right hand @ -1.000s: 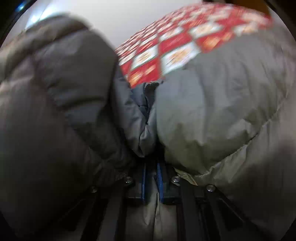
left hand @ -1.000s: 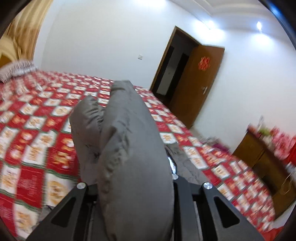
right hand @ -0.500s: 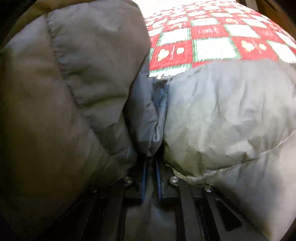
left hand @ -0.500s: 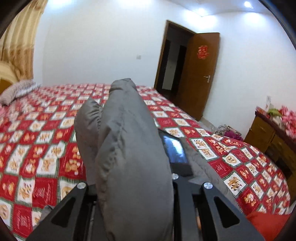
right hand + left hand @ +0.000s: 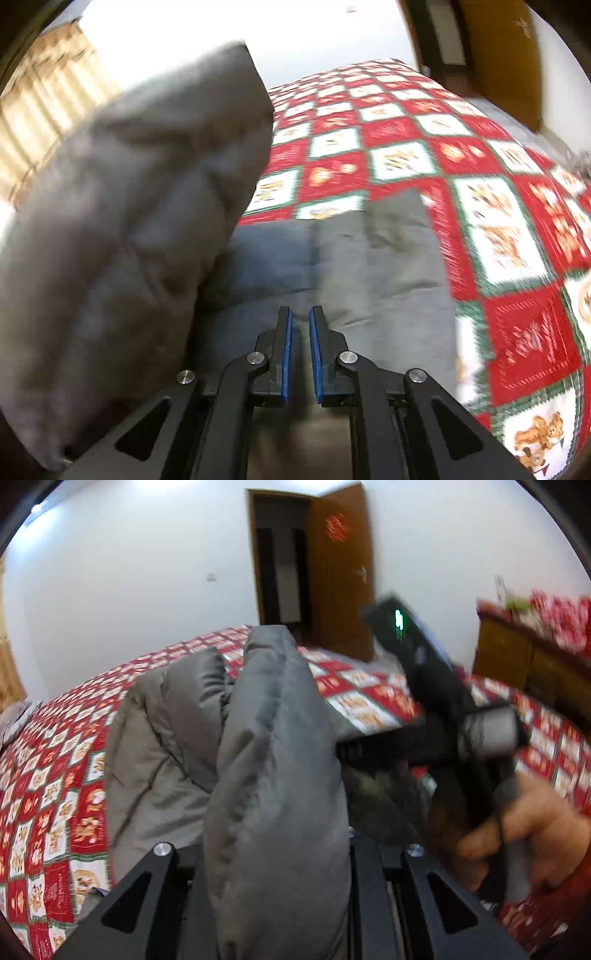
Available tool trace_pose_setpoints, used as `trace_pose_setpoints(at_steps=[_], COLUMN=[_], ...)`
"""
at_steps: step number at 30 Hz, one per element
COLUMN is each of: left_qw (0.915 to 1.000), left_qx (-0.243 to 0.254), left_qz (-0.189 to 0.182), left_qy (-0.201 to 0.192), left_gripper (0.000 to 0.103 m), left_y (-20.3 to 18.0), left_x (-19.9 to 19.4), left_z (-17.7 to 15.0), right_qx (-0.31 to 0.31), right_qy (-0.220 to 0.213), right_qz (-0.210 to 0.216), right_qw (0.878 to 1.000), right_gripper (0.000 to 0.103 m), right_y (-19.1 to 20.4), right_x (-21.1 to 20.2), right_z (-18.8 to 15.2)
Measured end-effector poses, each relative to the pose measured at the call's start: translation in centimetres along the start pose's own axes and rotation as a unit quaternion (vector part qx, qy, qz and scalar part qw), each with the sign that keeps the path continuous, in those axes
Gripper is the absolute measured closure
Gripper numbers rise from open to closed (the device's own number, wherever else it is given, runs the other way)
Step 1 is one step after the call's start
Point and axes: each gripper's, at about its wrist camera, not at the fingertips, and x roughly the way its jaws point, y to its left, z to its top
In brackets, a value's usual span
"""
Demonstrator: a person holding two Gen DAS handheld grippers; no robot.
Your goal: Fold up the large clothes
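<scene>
A grey padded jacket [image 5: 162, 760] lies on the bed with the red and white patterned cover [image 5: 48, 775]. My left gripper [image 5: 275, 834] is shut on a thick fold of the jacket, which bulges up between its hidden fingers. In the right wrist view my right gripper [image 5: 298, 321] is slightly open and empty, its blue pads [image 5: 287, 343] a small gap apart, just above the flat part of the jacket [image 5: 376, 266]. A raised fold of the jacket [image 5: 122, 221] fills the left of that view. The right gripper's body and the hand holding it show in the left wrist view [image 5: 461, 731].
A brown door [image 5: 340, 568] stands open at the far wall. A wooden cabinet [image 5: 532, 664] with red items on top stands at the right of the bed. Curtains [image 5: 40, 107] hang at the left.
My right gripper let go of the jacket and pulled back; its pads now stand apart and empty. My left gripper still holds its fold and has swung so the right gripper comes into its view.
</scene>
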Motion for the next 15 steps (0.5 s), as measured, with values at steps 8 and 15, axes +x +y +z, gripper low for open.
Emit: trace_pose_setpoints(at_steps=[8,15], left_qw=[0.9956,0.9873], left_qx=[0.083,0.142], left_qz=[0.026,0.063], left_qy=[0.035,0.033], left_gripper=[0.081,0.084], left_y=[-3.5,-5.3], left_x=[3.2,4.3], left_z=[-2.0,-3.6], right_qx=[0.028,0.034], right_qy=[-0.004,-0.015], right_qz=[0.009,0.003], right_qw=[1.0,0.999], right_gripper=[0.094,0.075], right_y=[-3.9,-5.9], right_x=[-2.3,-4.6], right_z=[-0.7,0.1])
